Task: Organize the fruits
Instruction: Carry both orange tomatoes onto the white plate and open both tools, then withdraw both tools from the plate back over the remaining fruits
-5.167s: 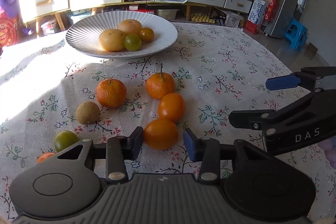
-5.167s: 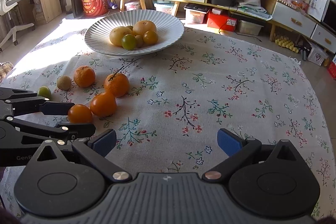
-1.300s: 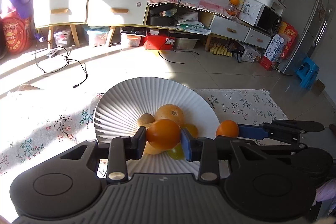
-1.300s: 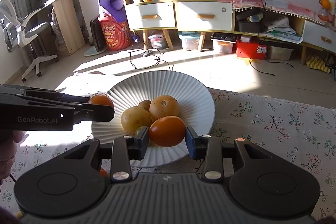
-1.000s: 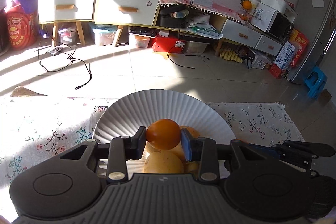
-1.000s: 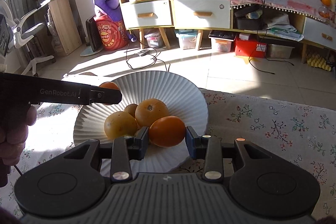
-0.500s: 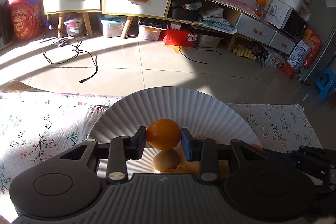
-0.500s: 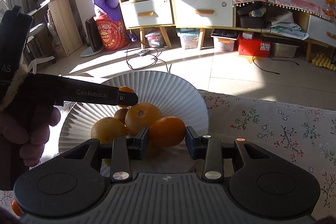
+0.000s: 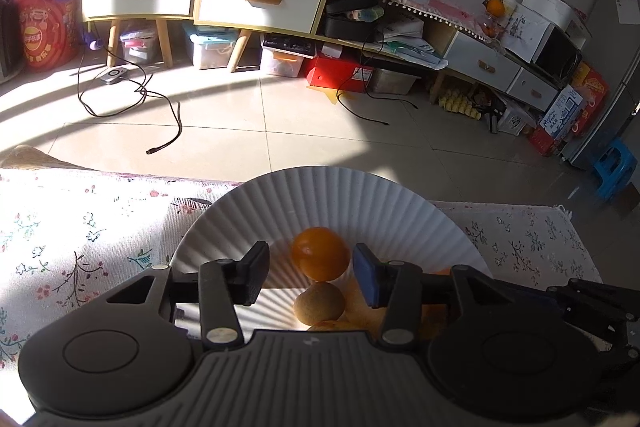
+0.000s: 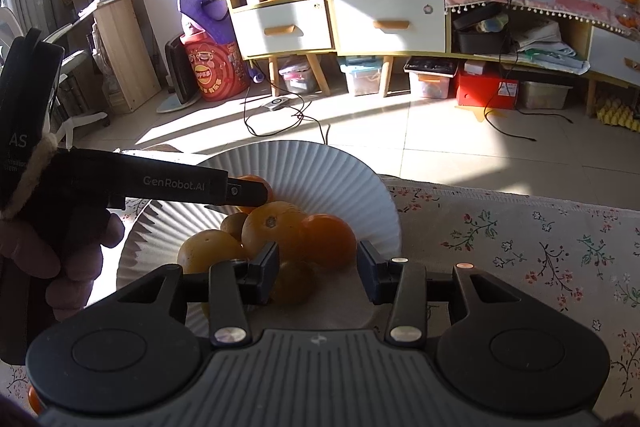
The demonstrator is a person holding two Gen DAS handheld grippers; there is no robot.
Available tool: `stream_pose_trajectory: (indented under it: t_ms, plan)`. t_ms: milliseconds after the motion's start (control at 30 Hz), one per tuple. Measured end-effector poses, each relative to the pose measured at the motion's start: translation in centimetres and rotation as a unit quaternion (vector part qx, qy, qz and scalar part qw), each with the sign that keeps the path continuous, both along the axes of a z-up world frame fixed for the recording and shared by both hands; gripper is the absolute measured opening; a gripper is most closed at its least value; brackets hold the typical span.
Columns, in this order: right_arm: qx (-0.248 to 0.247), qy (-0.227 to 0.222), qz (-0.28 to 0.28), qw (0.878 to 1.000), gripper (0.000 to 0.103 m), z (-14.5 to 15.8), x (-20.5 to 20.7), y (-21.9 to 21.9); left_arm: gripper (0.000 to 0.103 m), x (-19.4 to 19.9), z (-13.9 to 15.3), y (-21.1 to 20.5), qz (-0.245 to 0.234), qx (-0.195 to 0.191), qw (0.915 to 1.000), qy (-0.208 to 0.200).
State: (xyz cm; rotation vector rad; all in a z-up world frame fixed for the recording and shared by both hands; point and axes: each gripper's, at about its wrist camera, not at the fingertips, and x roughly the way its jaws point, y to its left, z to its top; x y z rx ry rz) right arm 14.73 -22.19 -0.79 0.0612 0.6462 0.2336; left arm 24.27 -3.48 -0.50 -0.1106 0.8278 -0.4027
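Orange round fruit point(image 9: 320, 253) sits in the ribbed white plate point(image 9: 320, 195) between the spread fingers of the left gripper point(image 9: 312, 267); the right gripper point(image 10: 318, 269) gapes too, its own orange fruit point(image 10: 330, 241) leaning on the pile (loosely stacked), so a nudge while withdrawing could roll one off the far rim

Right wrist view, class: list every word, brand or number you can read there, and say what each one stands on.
"GenRobot.AI": on the dark arm of the left tool, reaching over the white plate.
"AS": on that tool's black body at the left edge; the word is cut off.
Small print below "AS": too small to read.
Characters on the red round container: too blurred to read.
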Motion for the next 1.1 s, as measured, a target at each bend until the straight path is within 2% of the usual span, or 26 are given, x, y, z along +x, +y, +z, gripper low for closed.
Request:
stream_pose_trajectory:
  t_ms: [100,333,633,833,1100]
  plan:
    - [0.001,0.000,-0.003,1.000,0.045,0.3,-0.2,0.0,0.046,-0.4,0.3,0.2,0.000,0.003,1.0000,-0.005]
    - [-0.002,0.000,-0.011,1.000,0.061,1.3,-1.2,0.3,0.058,-2.1,1.2,0.8,-0.006,0.018,0.9997,-0.014]
    - [-0.005,-0.002,-0.022,1.000,0.071,2.5,-3.3,0.5,0.074,-5.0,2.3,2.3,-0.008,0.029,0.9993,-0.024]
    - [-0.003,0.003,-0.030,1.000,0.077,2.7,-4.7,0.7,0.080,-7.2,2.6,3.7,0.004,0.036,0.9990,-0.027]
    - [-0.007,0.008,-0.036,0.999,0.084,2.6,-6.9,1.4,0.085,-10.2,3.2,5.3,-0.002,0.063,0.9974,-0.036]
